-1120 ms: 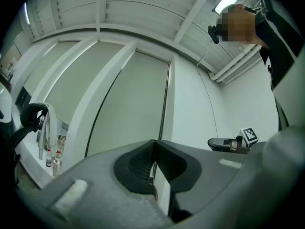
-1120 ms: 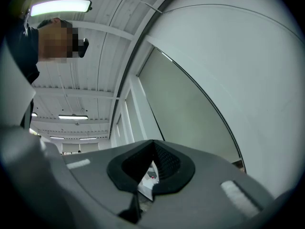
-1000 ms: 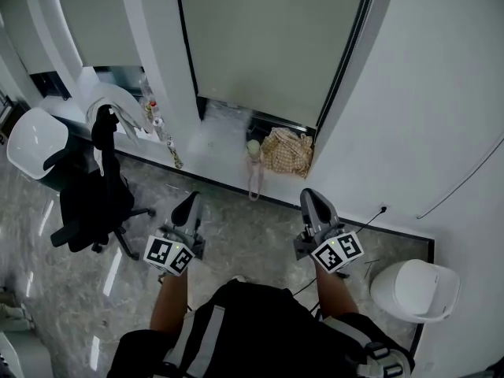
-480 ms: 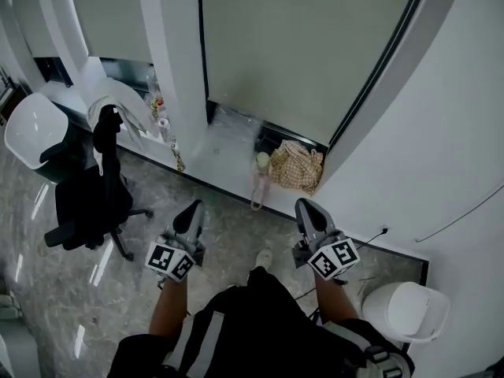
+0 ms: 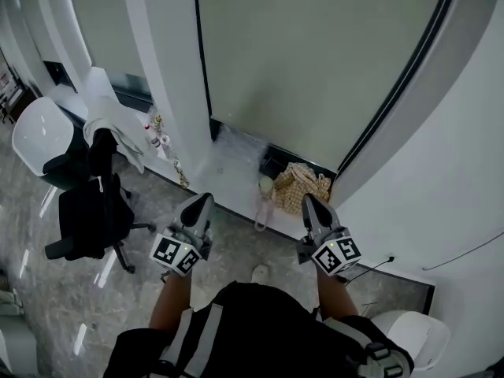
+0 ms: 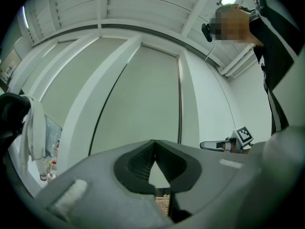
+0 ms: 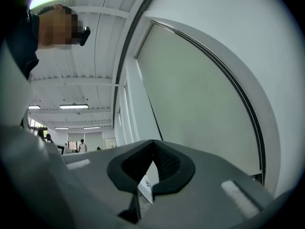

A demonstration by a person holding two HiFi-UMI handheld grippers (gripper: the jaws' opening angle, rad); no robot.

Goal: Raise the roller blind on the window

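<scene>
Roller blind (image 5: pixel 307 53): drawn down over the window as a pale grey-green sheet; it is seen ahead of both grippers and apart from their tips.
Left gripper (image 5: pixel 202 204): jaws are brought together at the tips with nothing held between them; it is pointed at the blind's left part.
Right gripper (image 5: pixel 309 203): jaws are closed and nothing is gripped; it is pointed toward the blind's right part.
Sill (image 5: pixel 228 156): a low white ledge, placed between the gripper tips and the blind.
Bottle (image 5: pixel 265 189): stood at the sill's edge, between the two grippers and just beyond their tips.
Woven bag (image 5: pixel 303 186): laid beside the bottle, just ahead of the right gripper.
Black office chair (image 5: pixel 90 211): placed left of the left gripper, well apart.
White cloth (image 5: pixel 118 120): draped over that chair's back.
White bin (image 5: pixel 413 337): set behind and to the right of the right gripper.
</scene>
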